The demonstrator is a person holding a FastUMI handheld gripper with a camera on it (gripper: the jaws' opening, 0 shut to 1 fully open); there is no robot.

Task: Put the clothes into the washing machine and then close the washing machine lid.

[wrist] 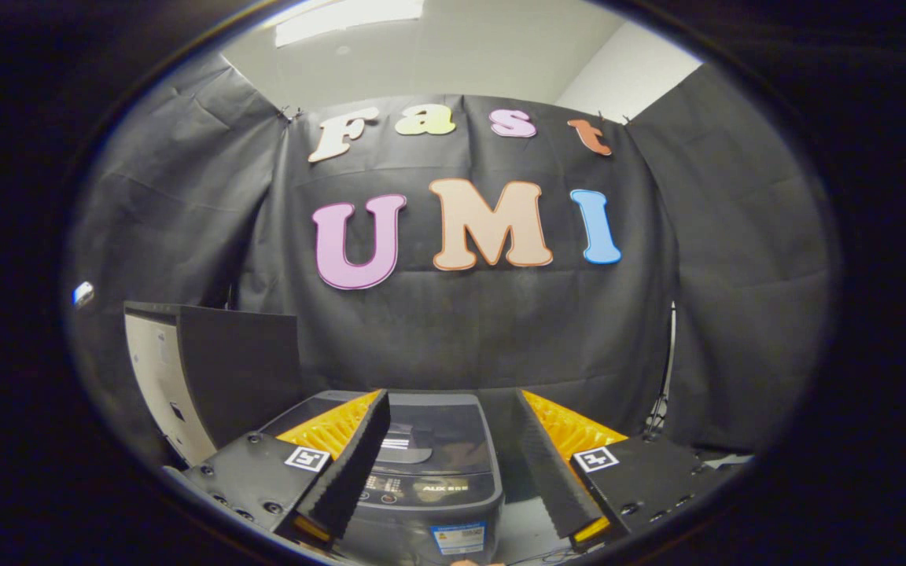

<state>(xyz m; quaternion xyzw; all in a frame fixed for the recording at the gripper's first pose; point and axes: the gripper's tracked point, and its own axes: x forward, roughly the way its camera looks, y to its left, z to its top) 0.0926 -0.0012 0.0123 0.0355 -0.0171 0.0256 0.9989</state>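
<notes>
Both claw [453, 448] fingers apart above lid-shut washing machine [429, 472]

One gripper [453, 428] with two ridged black fingers [355, 464] spread wide and holding nothing, one grey washing machine [429, 472] between and just beyond them, and one dark-fronted cabinet [209, 377] beyond the left finger.
</notes>
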